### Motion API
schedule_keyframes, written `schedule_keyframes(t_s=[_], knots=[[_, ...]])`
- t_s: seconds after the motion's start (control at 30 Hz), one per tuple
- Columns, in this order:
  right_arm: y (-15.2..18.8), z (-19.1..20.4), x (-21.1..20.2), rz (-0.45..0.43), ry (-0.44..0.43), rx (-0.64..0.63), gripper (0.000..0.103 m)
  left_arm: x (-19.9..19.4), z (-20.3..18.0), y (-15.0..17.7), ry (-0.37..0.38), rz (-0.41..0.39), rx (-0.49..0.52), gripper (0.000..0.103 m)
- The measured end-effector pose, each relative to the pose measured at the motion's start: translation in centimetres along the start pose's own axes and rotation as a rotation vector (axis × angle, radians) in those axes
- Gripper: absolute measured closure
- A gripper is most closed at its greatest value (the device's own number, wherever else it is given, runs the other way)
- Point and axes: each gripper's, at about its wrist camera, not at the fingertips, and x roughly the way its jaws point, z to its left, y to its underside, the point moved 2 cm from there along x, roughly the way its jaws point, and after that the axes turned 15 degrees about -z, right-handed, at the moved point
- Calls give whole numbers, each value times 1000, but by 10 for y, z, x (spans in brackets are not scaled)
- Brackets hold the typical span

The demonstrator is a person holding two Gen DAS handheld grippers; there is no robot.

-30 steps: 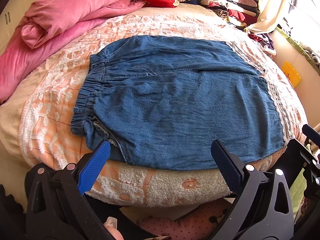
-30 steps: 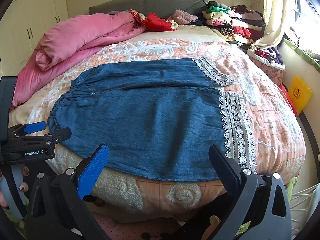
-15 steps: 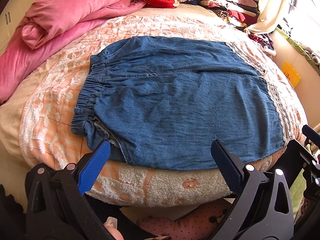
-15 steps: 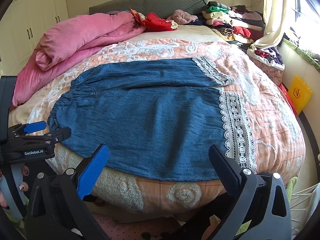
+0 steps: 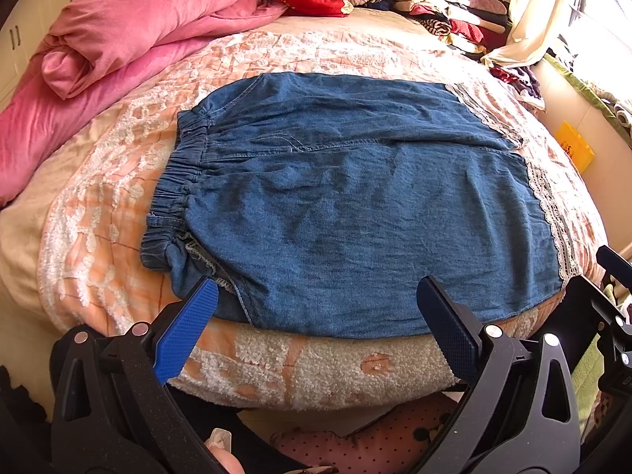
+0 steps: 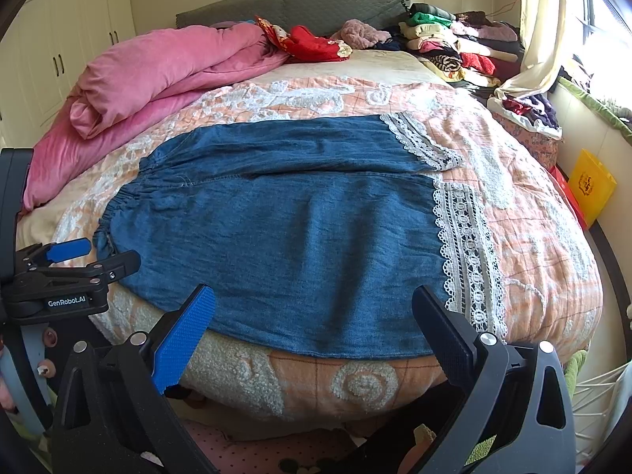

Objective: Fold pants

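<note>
Blue denim pants (image 5: 347, 201) lie flat across the bed, elastic waistband (image 5: 173, 181) at the left, white lace hems (image 5: 553, 213) at the right. They also show in the right wrist view (image 6: 292, 233), with the lace hem (image 6: 462, 245) on the right. My left gripper (image 5: 316, 308) is open and empty, just off the bed's front edge near the waistband corner. My right gripper (image 6: 314, 312) is open and empty, in front of the near leg's lower edge. The left gripper (image 6: 91, 256) is also seen at the left of the right wrist view.
A pink quilt (image 6: 158, 75) is bunched at the back left of the peach bedspread (image 6: 533, 237). Stacked clothes (image 6: 446, 43) sit at the back right, red cloth (image 6: 312, 43) near the headboard. A yellow bag (image 6: 592, 185) stands by the right wall.
The left wrist view has crept slightly; the pants sit marginally lower in frame. Both grippers stay open and the pants have not moved.
</note>
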Motion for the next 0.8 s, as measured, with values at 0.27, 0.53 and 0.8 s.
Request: schedule_keyframes(t_s=[0.27, 0.53, 0.8], knots=[[-7, 1, 6, 3, -13, -12, 4, 6, 5, -4, -14, -5, 0, 8], [-29, 8, 29, 13, -38, -40, 4, 20, 19, -12, -28, -6, -16, 8], [-50, 20, 65, 41, -80, -58, 4, 38, 44, -27, -60, -8, -55, 8]])
